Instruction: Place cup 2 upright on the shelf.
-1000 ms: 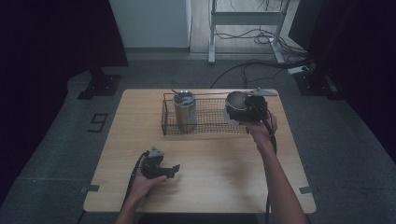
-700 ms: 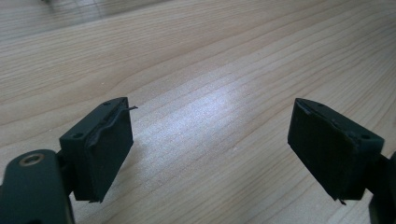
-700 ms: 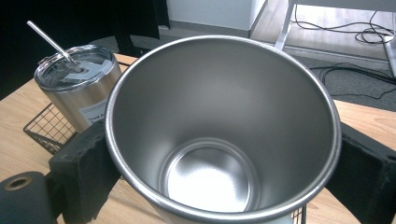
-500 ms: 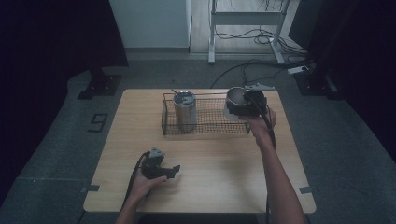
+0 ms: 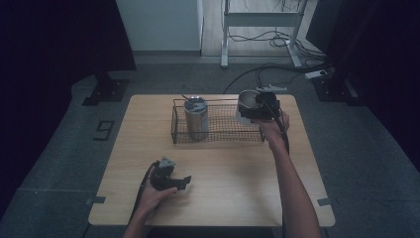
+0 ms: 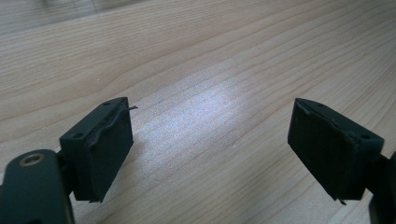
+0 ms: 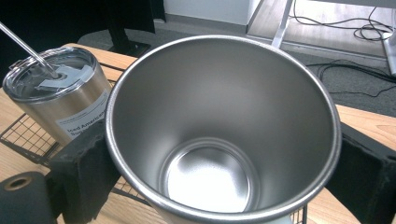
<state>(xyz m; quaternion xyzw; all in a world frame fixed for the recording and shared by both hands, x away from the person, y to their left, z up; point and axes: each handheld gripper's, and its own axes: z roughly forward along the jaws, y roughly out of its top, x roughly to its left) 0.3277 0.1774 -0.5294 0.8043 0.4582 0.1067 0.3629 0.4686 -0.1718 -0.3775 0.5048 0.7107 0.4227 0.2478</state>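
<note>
My right gripper (image 5: 258, 111) is shut on an open steel tumbler (image 5: 246, 105), held upright above the right end of a black wire basket (image 5: 218, 138). In the right gripper view the tumbler (image 7: 219, 130) is empty, with a black jaw pressed against each side. A second steel tumbler (image 5: 196, 118) with a clear lid and metal straw stands in the basket's left half; it appears at upper left as the lidded tumbler (image 7: 58, 95). My left gripper (image 5: 179, 181) rests on the table near the front left, open, its pads (image 6: 105, 144) wide apart over bare wood.
The wooden table (image 5: 233, 173) has free surface between the basket and the front edge. Beyond the far edge are dark floor, cables (image 5: 267, 69) and a metal stand (image 5: 257, 20). A black stand base (image 5: 104, 89) sits off the left far corner.
The right gripper has carried the empty tumbler upward and slightly away from me over the basket's right end. The left gripper has stayed put.
</note>
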